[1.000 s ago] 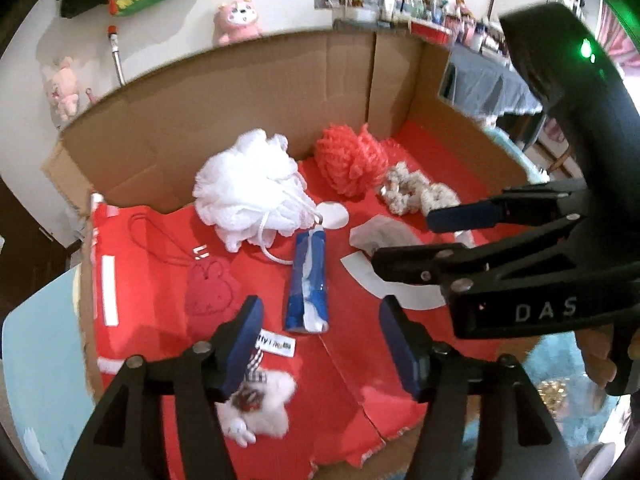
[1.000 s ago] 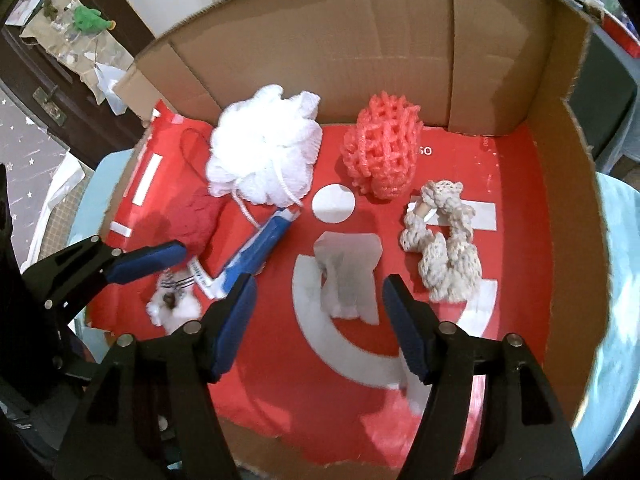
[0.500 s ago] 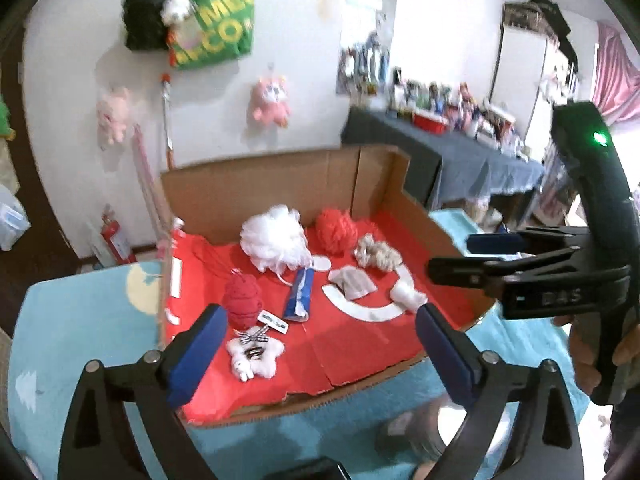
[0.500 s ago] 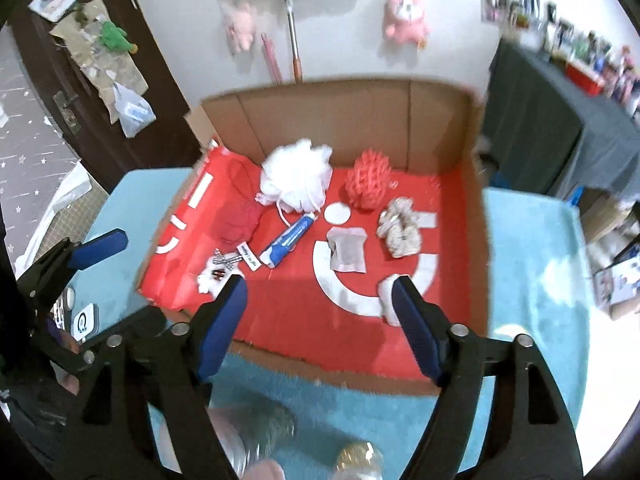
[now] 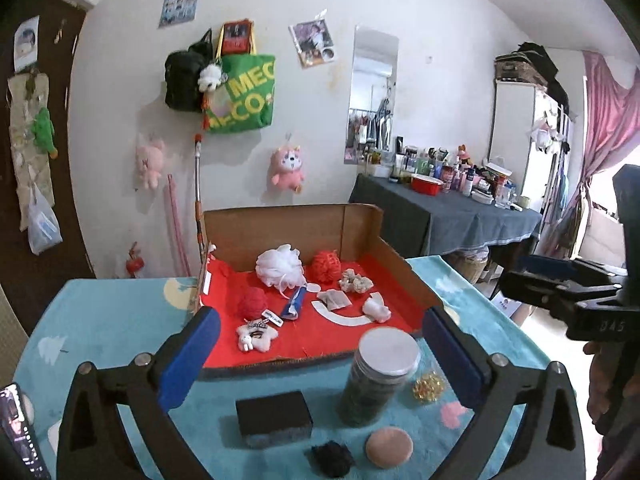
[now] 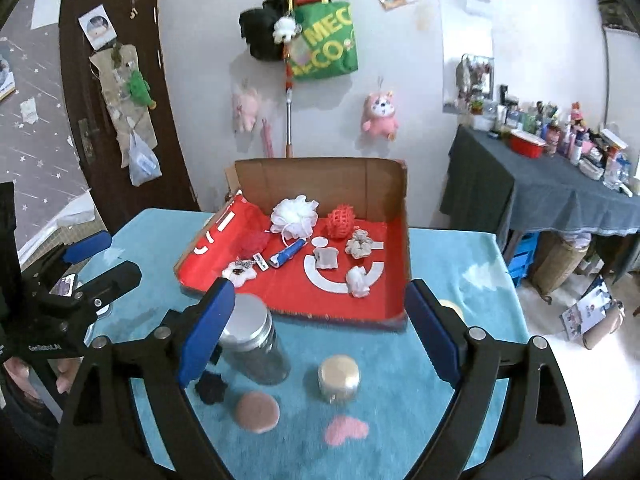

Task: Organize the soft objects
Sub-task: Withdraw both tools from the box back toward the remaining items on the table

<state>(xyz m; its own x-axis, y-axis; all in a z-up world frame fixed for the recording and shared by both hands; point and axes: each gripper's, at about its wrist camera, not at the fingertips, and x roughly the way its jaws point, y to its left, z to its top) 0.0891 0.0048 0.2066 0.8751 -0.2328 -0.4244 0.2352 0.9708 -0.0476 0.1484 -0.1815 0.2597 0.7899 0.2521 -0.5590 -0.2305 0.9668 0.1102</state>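
Grippers both spread wide, holding nothing. Left gripper (image 5: 320,354) hangs above the near edge of the blue tablecloth (image 5: 100,328); its lower frame is cut off by the picture edge. Right gripper (image 6: 320,326) is level with it, off to its right, with only a bit of the holding hand (image 5: 604,384) visible at the picture edge.

Nearest the left tool's fingers: black sponge block (image 5: 274,416), rectangular, blurred. Just right of it, a black fuzzy clump (image 5: 332,458), hard to identify, and a round tan puff (image 5: 389,448), flat disc. Past those, a clear jar (image 5: 378,376) with a flat pale lid, standing upright, contents dark and unreadable. Beside it, a small jar with a gold lid (image 6: 339,376); from the left wrist only a glittery yellow smear.

Beyond the jars, straight ahead of both tools, an open cardboard tray (image 5: 280,232) with a red liner, front wall folded flat. Soft things lie in it. Near row: white star-shaped plush (image 5: 256,336) with a tag, small white lump (image 5: 376,308). Middle: red knitted ball (image 5: 252,304), blue-and-white tube (image 5: 294,304), grey folded cloth (image 5: 334,300). Far row against the back wall: white mesh pouf (image 5: 278,266), red net ball (image 5: 326,266), beige knotted rope piece (image 5: 354,280). All apart from the tools.
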